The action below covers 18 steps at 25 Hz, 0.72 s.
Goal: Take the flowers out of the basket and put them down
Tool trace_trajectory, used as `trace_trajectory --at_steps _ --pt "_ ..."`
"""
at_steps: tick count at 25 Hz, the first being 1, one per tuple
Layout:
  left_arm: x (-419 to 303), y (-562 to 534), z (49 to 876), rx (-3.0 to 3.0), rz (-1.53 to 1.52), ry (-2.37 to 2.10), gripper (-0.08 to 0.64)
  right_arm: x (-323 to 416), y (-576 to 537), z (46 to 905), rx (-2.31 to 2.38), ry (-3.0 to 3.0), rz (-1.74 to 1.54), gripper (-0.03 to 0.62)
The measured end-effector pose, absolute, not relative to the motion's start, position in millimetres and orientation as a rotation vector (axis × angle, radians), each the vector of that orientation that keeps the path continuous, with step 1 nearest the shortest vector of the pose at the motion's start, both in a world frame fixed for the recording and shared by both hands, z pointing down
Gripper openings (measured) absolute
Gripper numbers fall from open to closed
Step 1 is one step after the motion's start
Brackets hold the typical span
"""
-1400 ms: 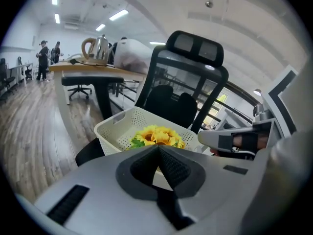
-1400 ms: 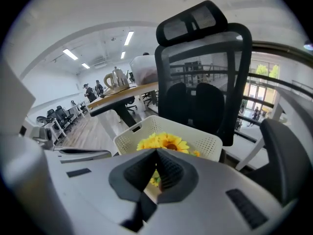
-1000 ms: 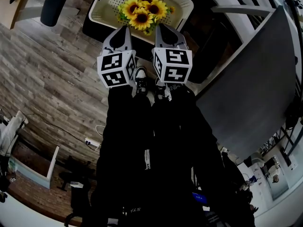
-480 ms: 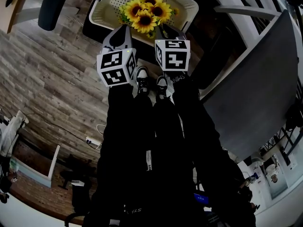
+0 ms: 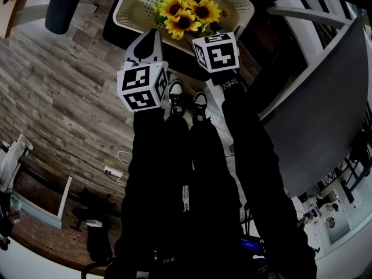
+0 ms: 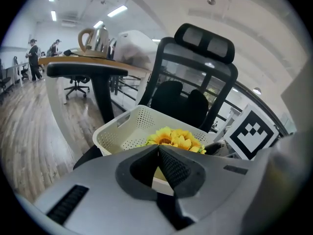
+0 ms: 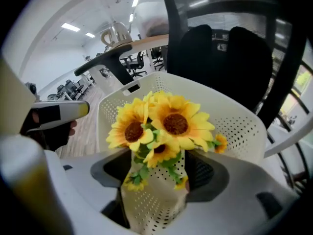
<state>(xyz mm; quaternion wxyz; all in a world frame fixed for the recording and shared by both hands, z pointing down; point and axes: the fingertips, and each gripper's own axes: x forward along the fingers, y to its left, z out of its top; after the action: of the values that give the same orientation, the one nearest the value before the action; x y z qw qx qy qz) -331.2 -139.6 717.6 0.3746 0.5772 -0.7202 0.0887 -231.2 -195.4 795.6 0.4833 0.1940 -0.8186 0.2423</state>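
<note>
My right claw (image 7: 157, 173) is standing open around the flowers (image 7: 161, 124) in the basket (image 7: 234, 126).

Its 2 jaws have just been opening, and the green stems and leaves under the yellow sunflower heads are sitting between them, with the pads not pressing on them. The flowers are lying inside the cream perforated basket, which is resting on a black office chair (image 7: 230, 58). My left claw (image 6: 157, 148) is hovering near the basket's rim, its 2 jaws closed together on nothing.
</note>
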Motion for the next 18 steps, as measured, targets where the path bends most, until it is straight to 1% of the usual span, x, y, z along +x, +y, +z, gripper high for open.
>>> trace_trajectory --at_steps 5,9,13,18 --pt "-337.8 -134.1 718.0 1.47 0.201 -1.858 0.0 -245.6 -196.4 807.4 0.396 -1.987 0.539 0.391" --pt "-342.4 -130.0 719.1 1.475 0.189 -1.866 0.0 -251.4 -196.1 824.3 0.388 -2.001 0.5 0.424" --pt "-346.0 -126.8 720.5 1.481 0.181 -1.872 0.0 -260.2 -195.3 829.0 0.387 -2.001 0.553 0.452" --pt "-348.3 -121.5 720.2 1.479 0.17 -1.881 0.0 -268.0 -199.9 823.9 0.375 -1.996 0.498 0.472"
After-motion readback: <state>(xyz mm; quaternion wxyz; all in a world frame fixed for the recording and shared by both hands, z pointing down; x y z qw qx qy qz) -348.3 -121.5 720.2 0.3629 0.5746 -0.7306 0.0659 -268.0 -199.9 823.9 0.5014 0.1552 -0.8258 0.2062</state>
